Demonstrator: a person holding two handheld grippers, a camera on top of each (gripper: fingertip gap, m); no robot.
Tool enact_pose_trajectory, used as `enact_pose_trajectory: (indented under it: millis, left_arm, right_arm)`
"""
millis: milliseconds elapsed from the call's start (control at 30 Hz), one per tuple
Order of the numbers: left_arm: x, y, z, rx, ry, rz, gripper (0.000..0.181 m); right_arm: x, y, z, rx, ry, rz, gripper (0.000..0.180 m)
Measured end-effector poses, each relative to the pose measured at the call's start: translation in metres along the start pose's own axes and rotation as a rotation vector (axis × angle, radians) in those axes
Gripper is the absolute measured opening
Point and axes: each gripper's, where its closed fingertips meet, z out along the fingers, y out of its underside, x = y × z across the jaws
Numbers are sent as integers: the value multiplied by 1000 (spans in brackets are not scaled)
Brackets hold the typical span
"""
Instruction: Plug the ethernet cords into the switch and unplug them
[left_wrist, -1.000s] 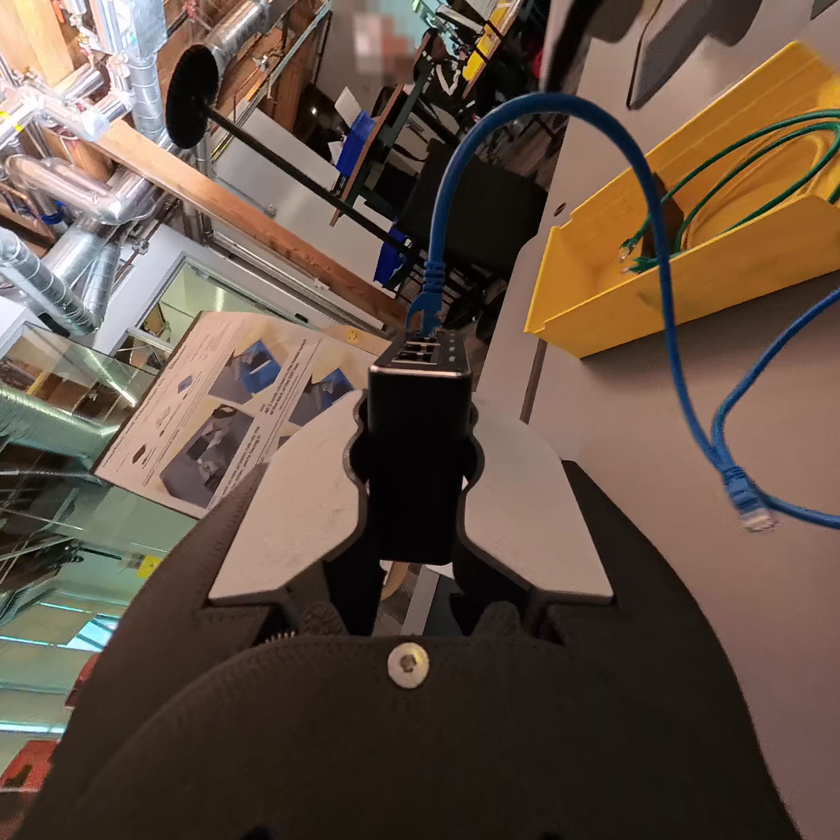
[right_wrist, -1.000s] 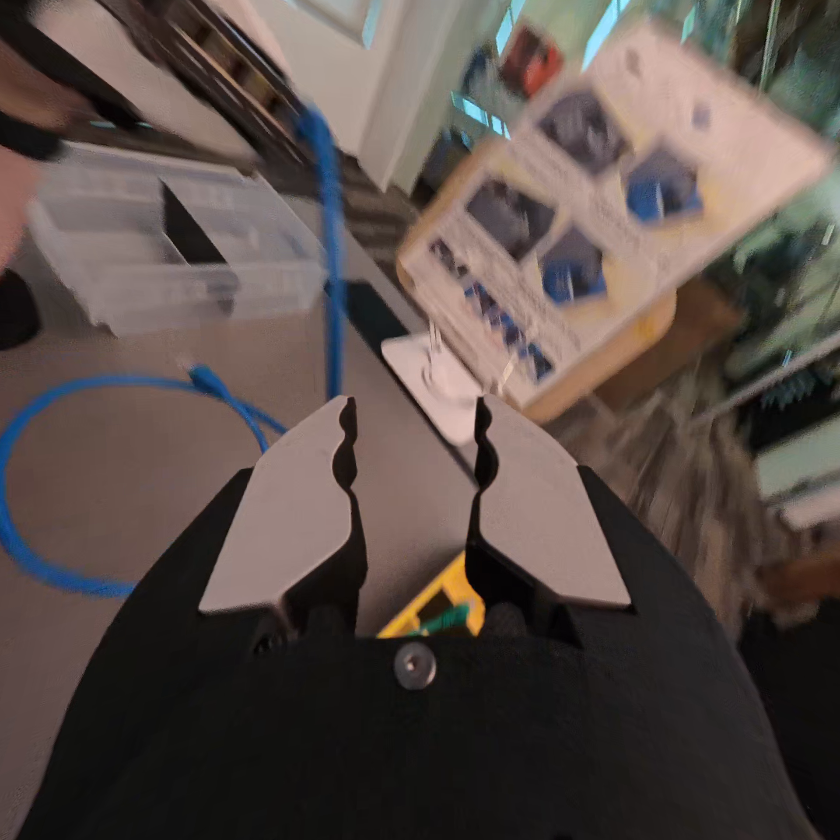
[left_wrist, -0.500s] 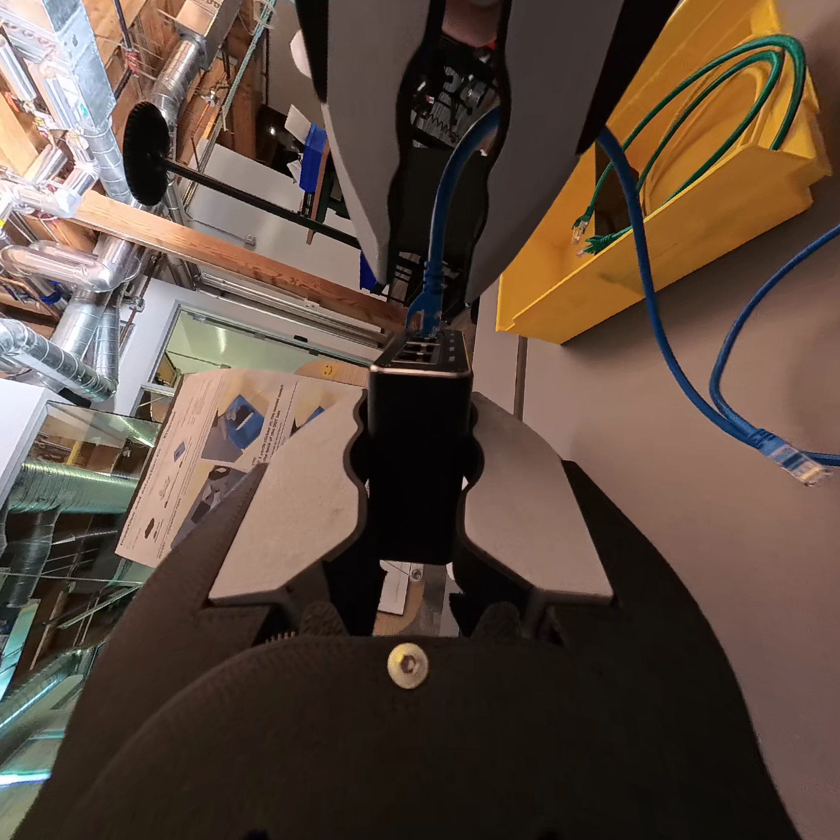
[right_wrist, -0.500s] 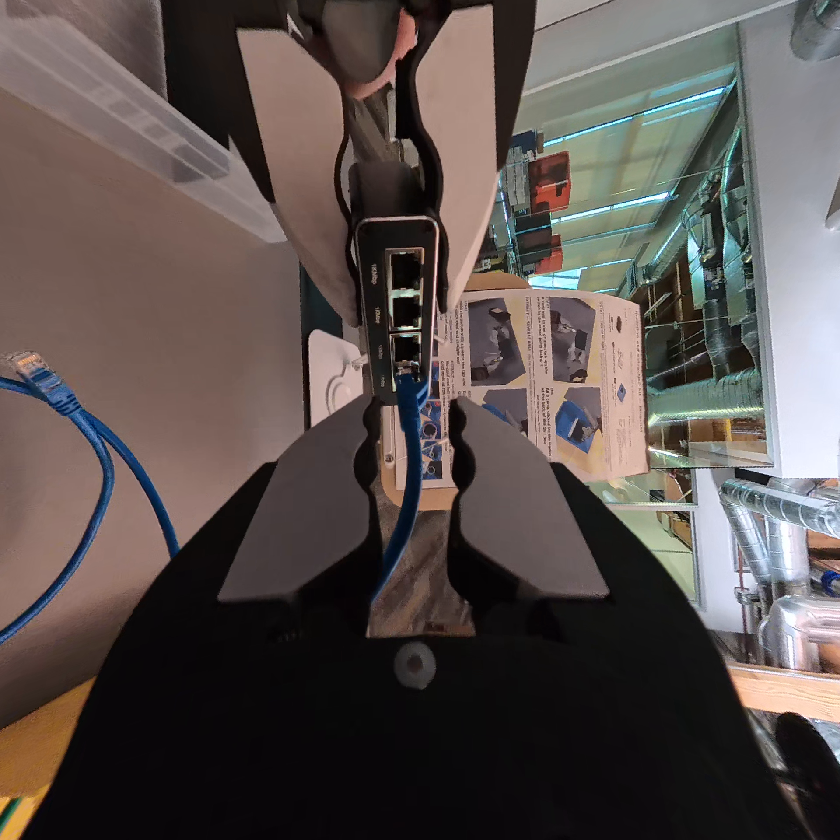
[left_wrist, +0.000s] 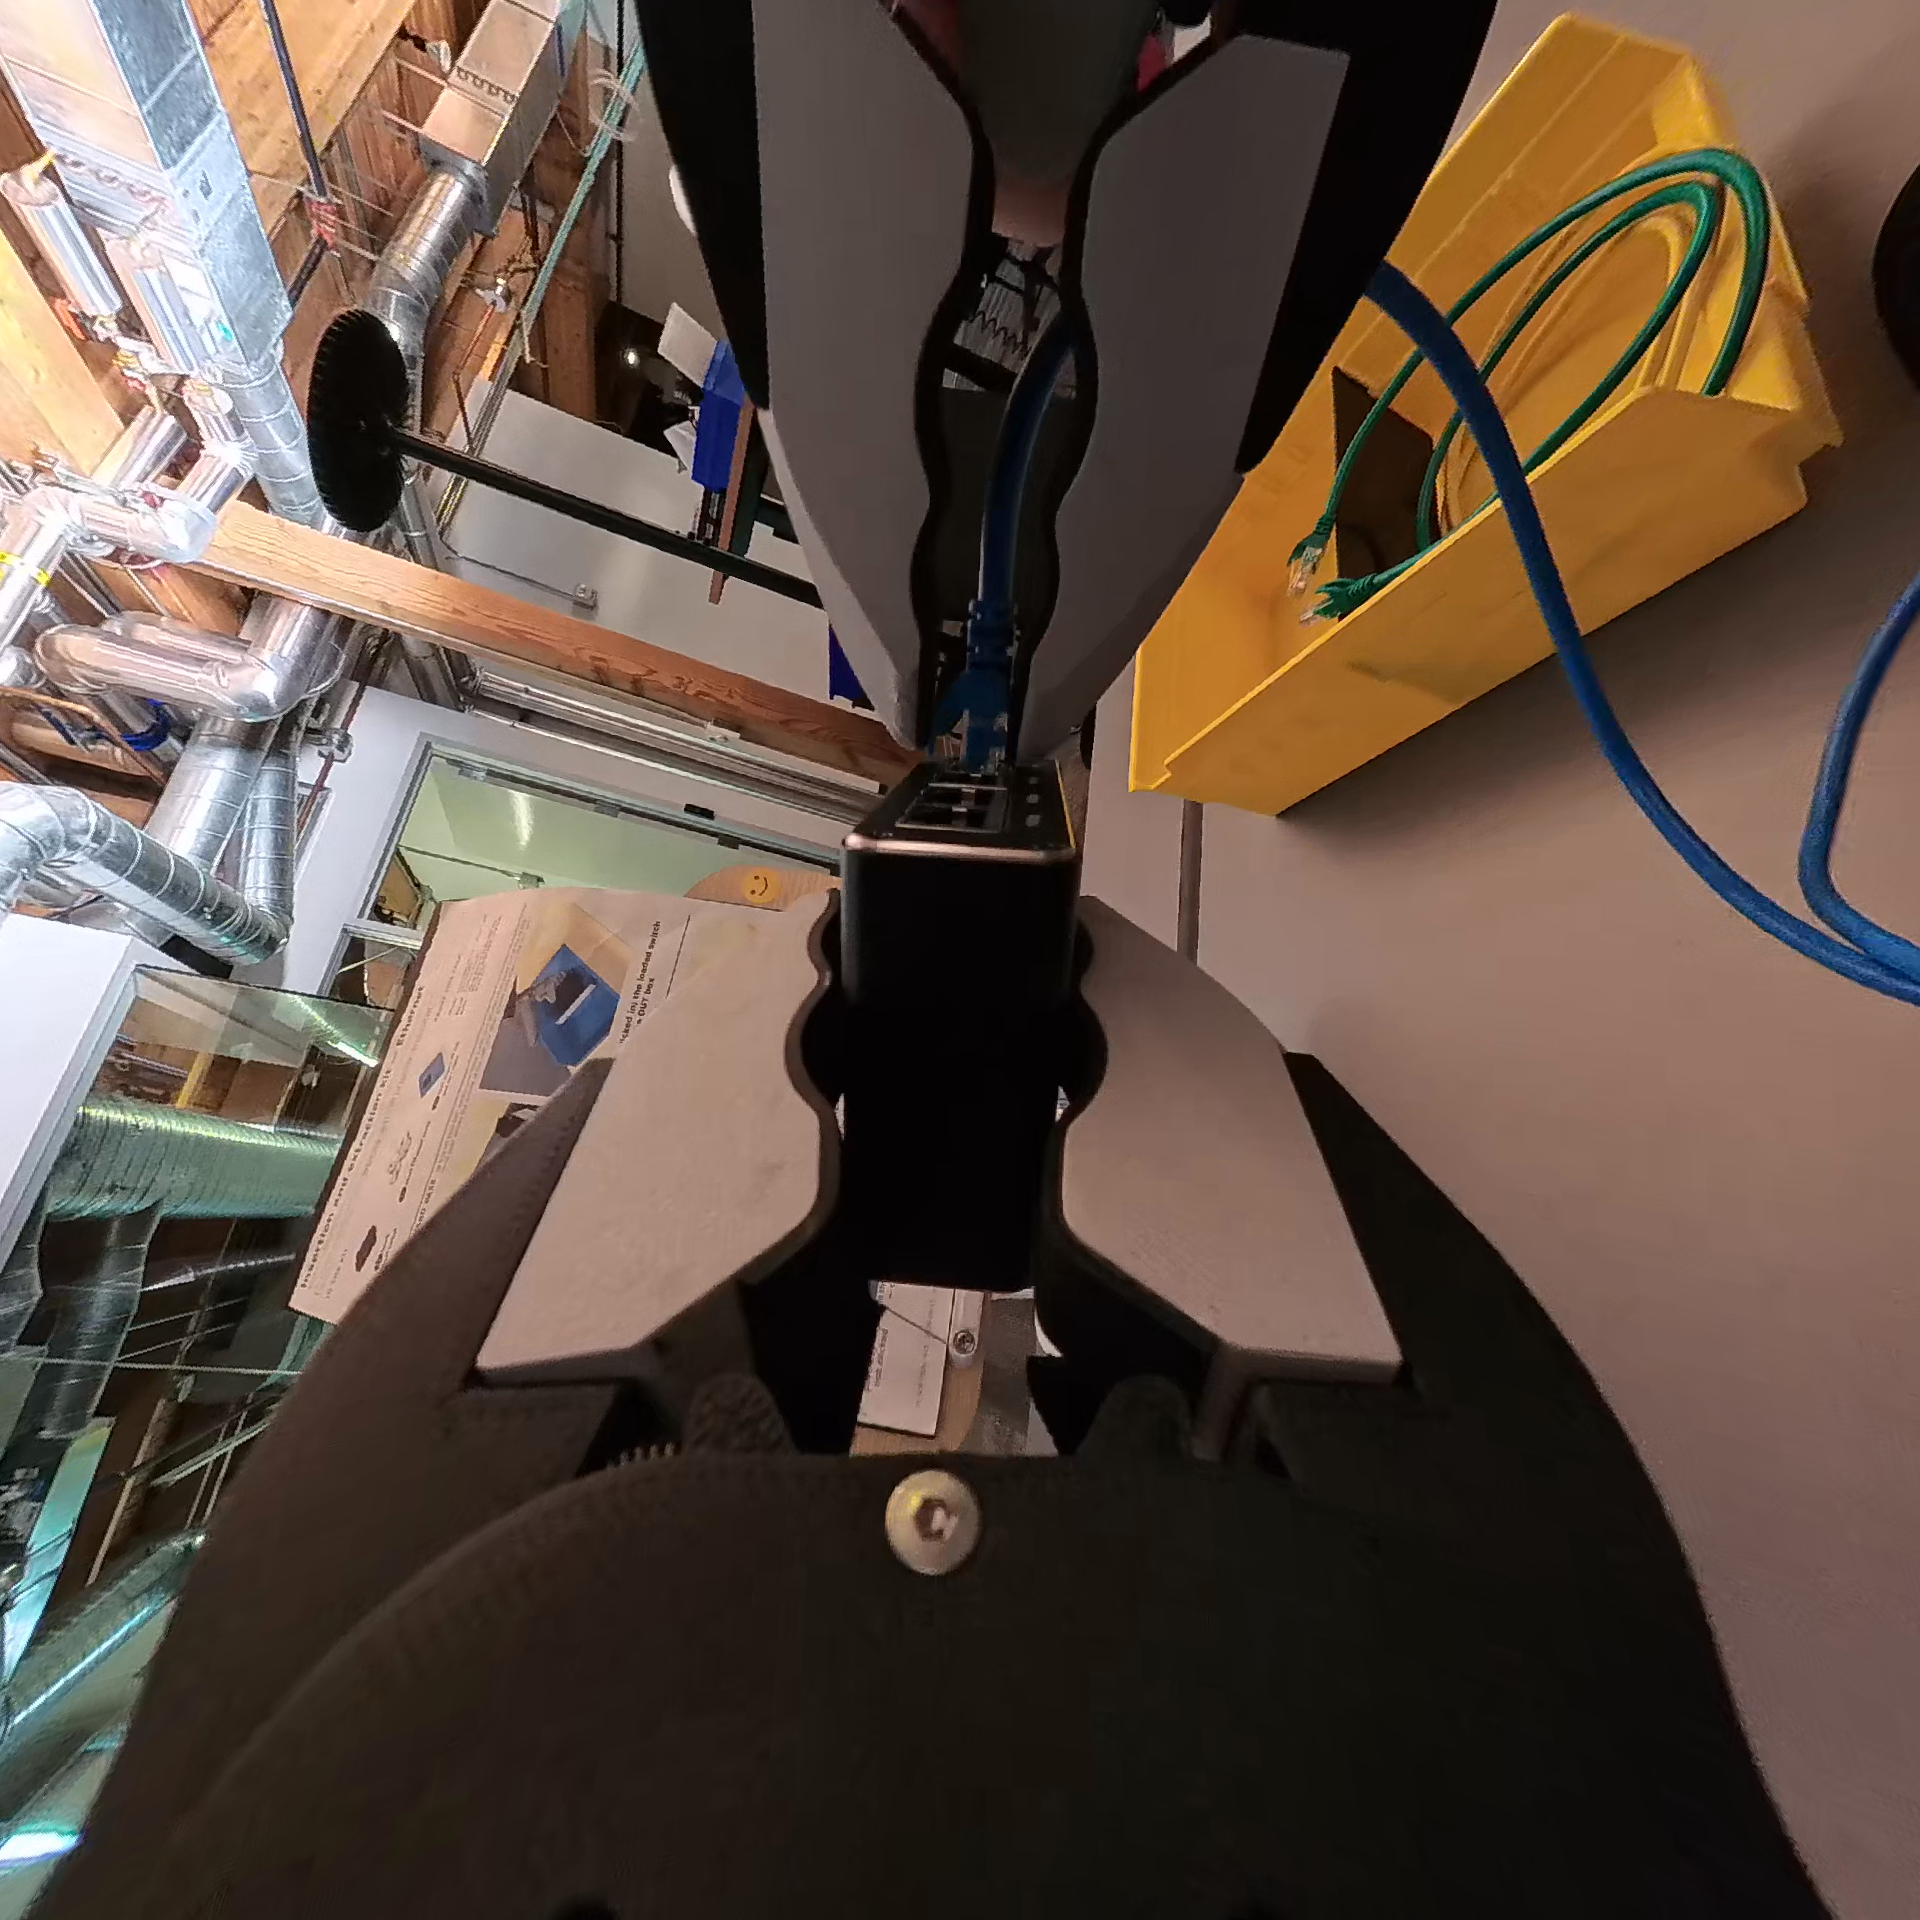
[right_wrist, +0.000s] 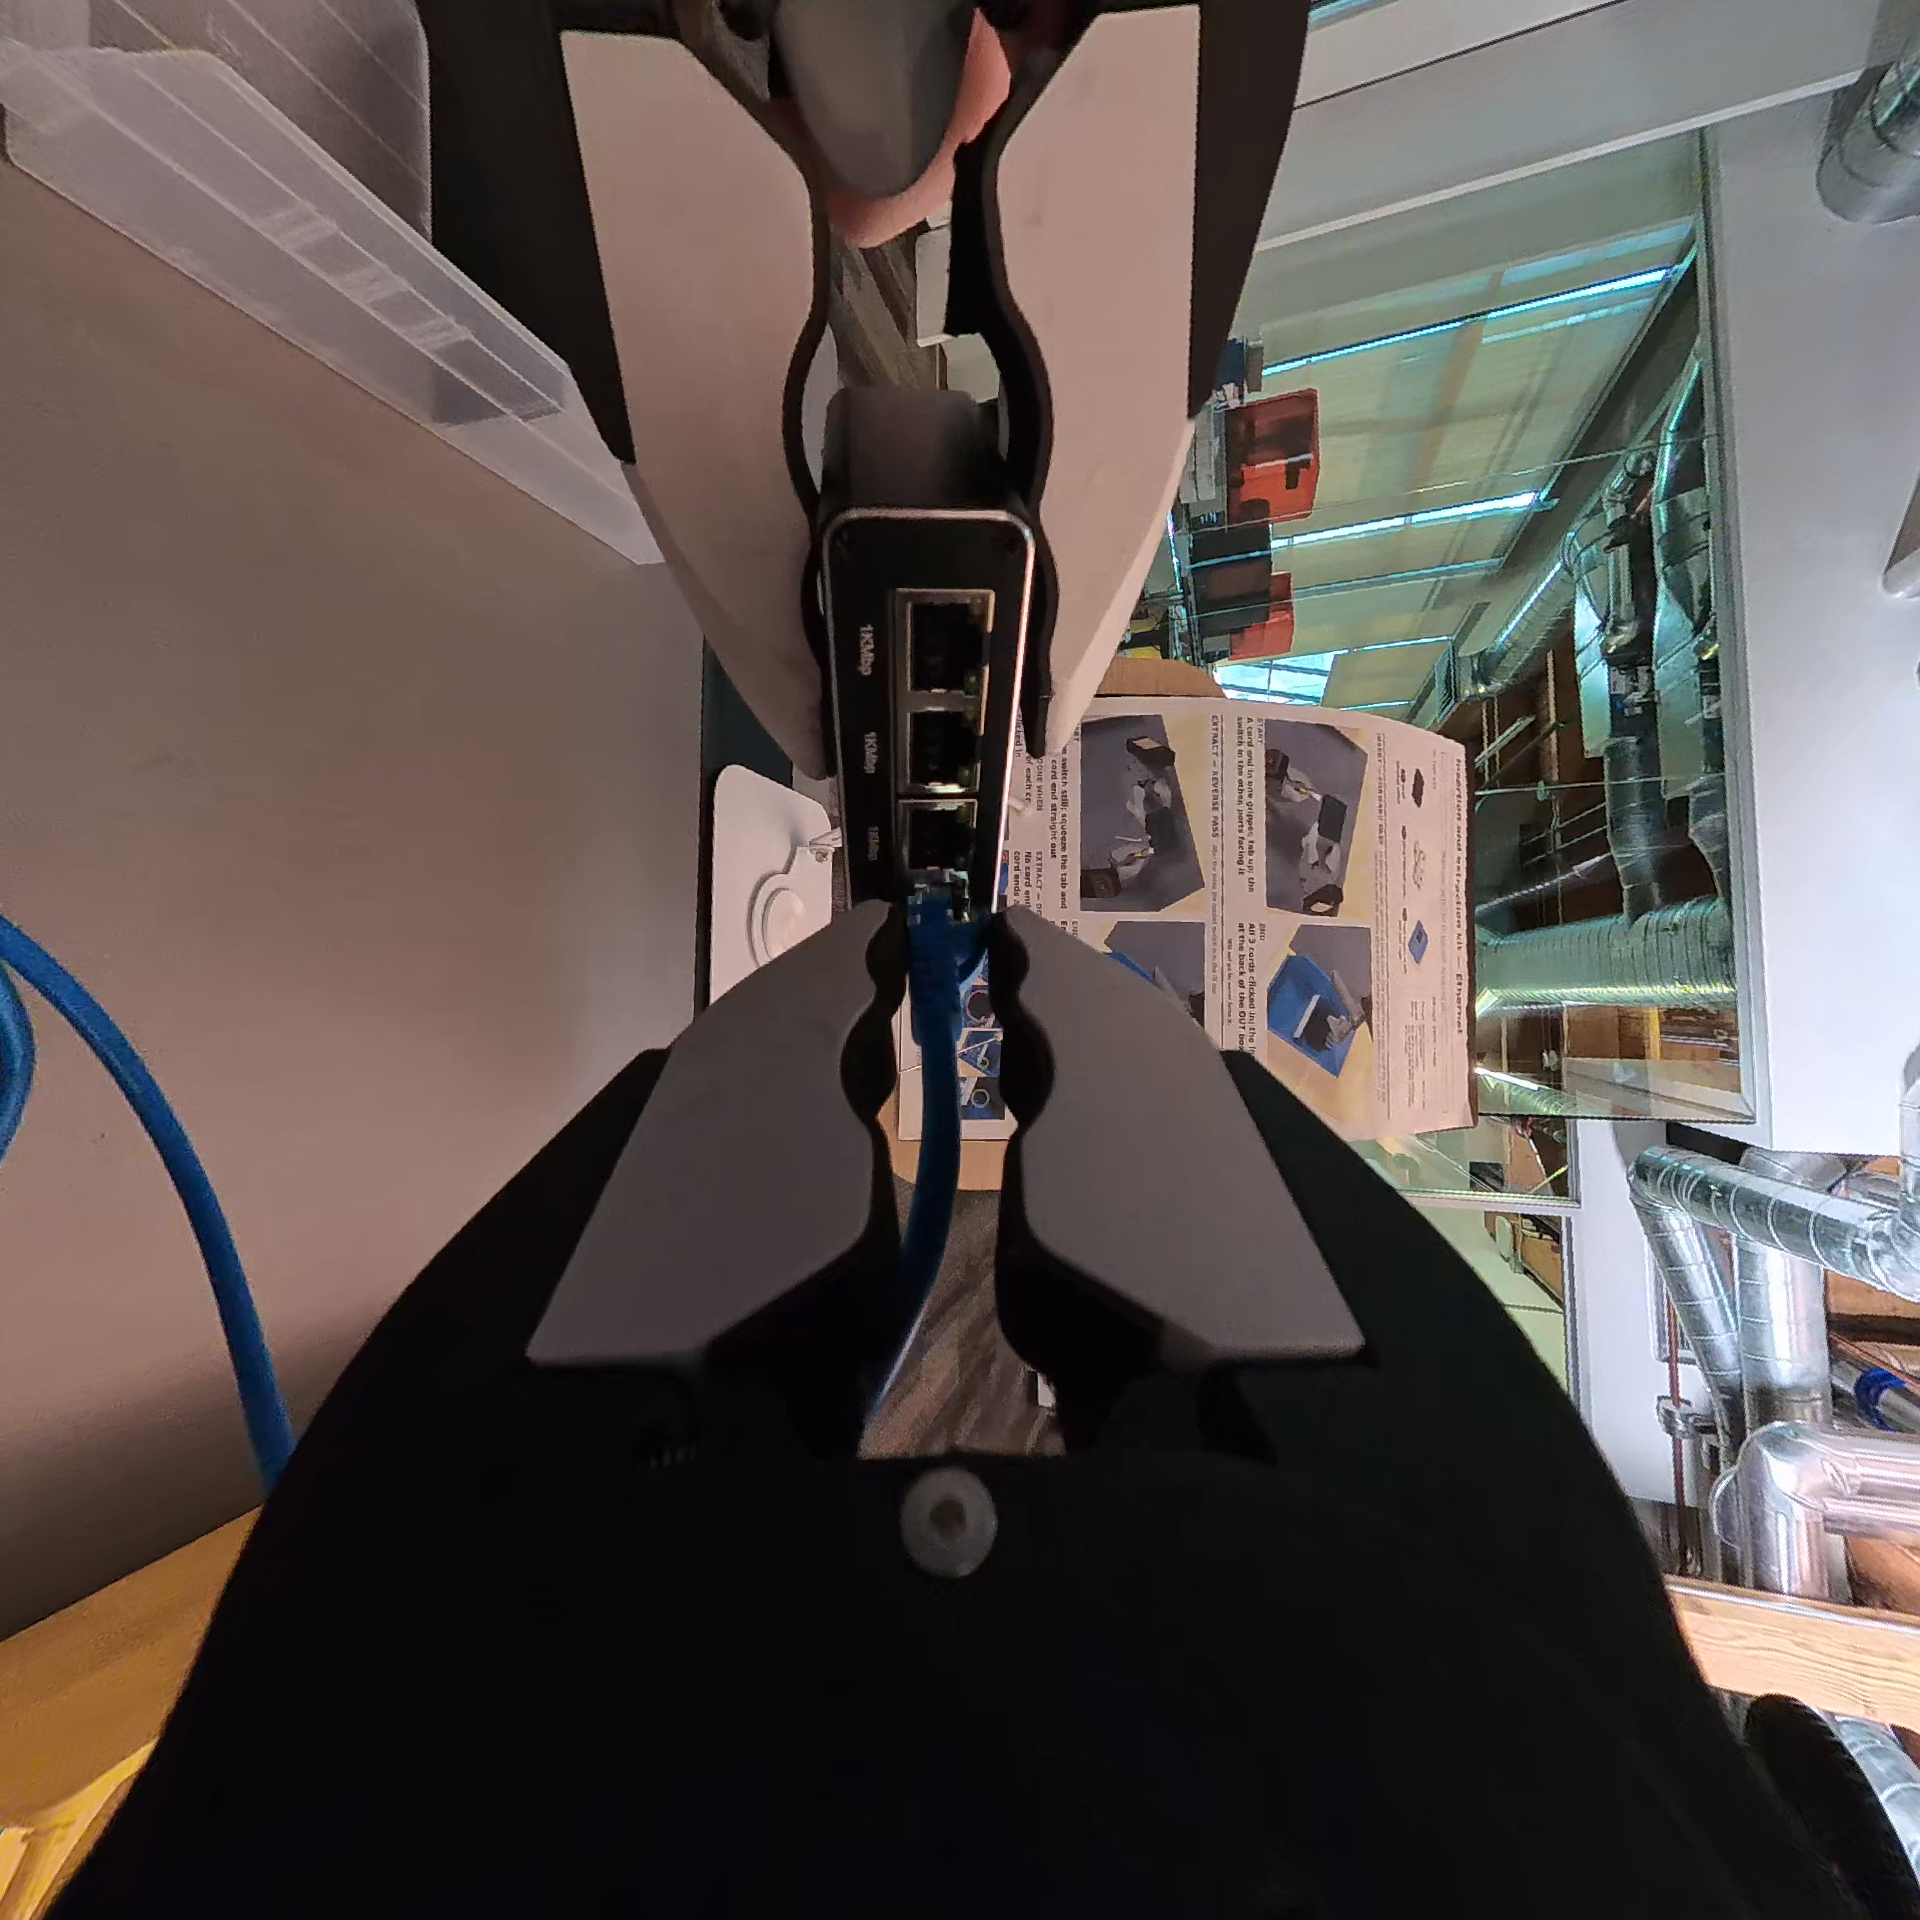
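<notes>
My left gripper (left_wrist: 956, 935) is shut on a black switch (left_wrist: 951, 1039) and holds it in the air, ports facing away. In the right wrist view the switch (right_wrist: 862, 665) shows three ports in a column, and a blue ethernet cord (right_wrist: 935, 1091) is plugged into the lowest one. My right gripper (right_wrist: 948, 920) faces the switch, with its fingers closed around the cord's plug right at the port. The left wrist view also shows the right gripper (left_wrist: 971, 717) and the blue cord (left_wrist: 1496, 499), which trails down to the table.
A yellow bin (left_wrist: 1455, 644) on the grey table (left_wrist: 1558, 1143) holds a coiled green cord (left_wrist: 1558, 208). A clear plastic bin (right_wrist: 312, 260) stands at the far side. A printed instruction sheet (right_wrist: 1299, 914) stands past the table edge. Loops of blue cord (right_wrist: 187, 1143) lie on the table. The tips of both grippers are at nearly the same place.
My right gripper swung round to face the switch, moved up to the plugged blue cord and narrowed its fingers around the plug. My left gripper kept hold of the switch.
</notes>
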Motion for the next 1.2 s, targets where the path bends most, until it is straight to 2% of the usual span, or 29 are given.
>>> enact_pose_trajectory:
  millis: [300, 433, 600, 767, 1200]
  left_arm:
    - [-5, -9, 4, 10, -57, 36, 37]
    - [-1, -13, 8, 6, 20, -39, 38]
    - [-1, -21, 13, 29, 19, -66, 38]
    - [-7, -25, 7, 63, -2, -84, 38]
    - [6, -18, 21, 68, 95, -135, 37]
  right_arm:
    - [4, 4, -8, -45, -17, -1, 13]
    - [-1, 9, -13, -96, -127, -11, 13]
    - [0, 14, -21, -179, -255, -31, 14]
    - [6, 8, -28, -185, -313, -24, 14]
    - [-7, 17, -32, -260, -493, 22, 14]
